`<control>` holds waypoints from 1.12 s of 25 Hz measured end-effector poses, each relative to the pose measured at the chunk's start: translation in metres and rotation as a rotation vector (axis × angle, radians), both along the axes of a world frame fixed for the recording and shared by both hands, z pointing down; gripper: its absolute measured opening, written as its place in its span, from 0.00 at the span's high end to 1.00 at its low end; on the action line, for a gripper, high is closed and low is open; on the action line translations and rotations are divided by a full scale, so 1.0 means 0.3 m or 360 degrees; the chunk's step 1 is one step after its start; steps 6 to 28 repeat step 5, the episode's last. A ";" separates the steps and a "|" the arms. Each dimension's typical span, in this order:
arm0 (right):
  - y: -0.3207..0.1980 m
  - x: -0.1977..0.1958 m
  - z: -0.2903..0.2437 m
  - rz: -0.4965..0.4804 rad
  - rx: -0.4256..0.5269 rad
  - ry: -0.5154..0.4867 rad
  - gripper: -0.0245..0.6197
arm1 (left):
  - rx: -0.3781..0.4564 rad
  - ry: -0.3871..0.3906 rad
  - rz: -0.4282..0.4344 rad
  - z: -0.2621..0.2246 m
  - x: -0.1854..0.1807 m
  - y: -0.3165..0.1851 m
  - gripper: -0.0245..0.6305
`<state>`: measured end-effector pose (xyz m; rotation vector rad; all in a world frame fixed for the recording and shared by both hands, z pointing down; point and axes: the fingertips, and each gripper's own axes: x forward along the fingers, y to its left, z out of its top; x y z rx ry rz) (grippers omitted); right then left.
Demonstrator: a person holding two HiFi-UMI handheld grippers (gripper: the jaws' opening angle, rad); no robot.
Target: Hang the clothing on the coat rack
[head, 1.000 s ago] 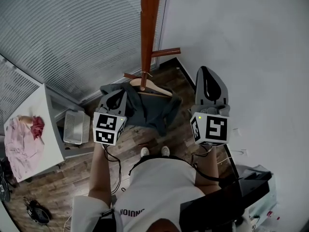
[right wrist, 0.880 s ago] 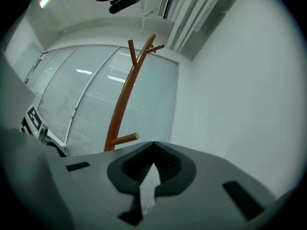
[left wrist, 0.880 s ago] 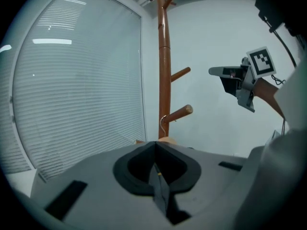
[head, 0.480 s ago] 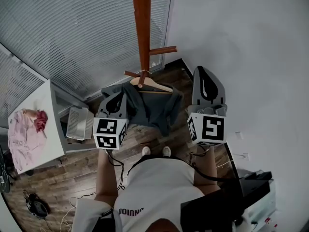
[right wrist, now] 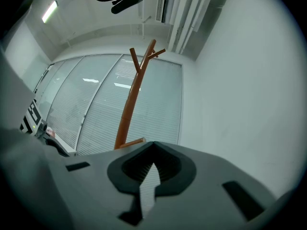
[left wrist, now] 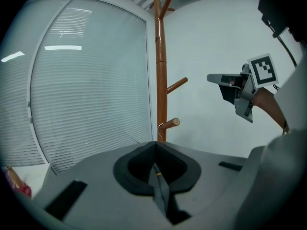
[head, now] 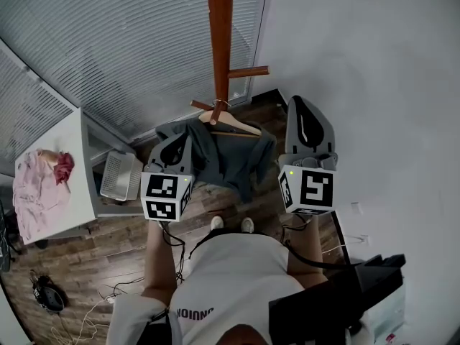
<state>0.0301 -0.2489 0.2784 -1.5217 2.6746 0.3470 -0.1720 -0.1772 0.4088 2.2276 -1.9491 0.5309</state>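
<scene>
The clothing (head: 231, 158), a dark grey garment, hangs on a wooden hanger (head: 236, 126) hooked over a low peg of the coat rack (head: 220, 42), so it drapes clear of the floor and the job looks done. The left gripper (head: 175, 144) sits just beside the garment's shoulder and the right gripper (head: 305, 110) near its other side. Both have their fingers pressed together on nothing, probably because the hanger now carries the weight. A pink cloth (head: 36, 192) lies by the left edge of the white surface (head: 68, 131).

Dark grey garment (head: 228, 160); reddish-brown coat rack (head: 220, 42)
</scene>
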 end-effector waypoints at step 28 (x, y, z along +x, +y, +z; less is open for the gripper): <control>0.008 -0.004 -0.002 -0.0014 0.0008 -0.0006 0.93 | 0.0022 0.0019 -0.0012 -0.008 0.002 0.015 0.94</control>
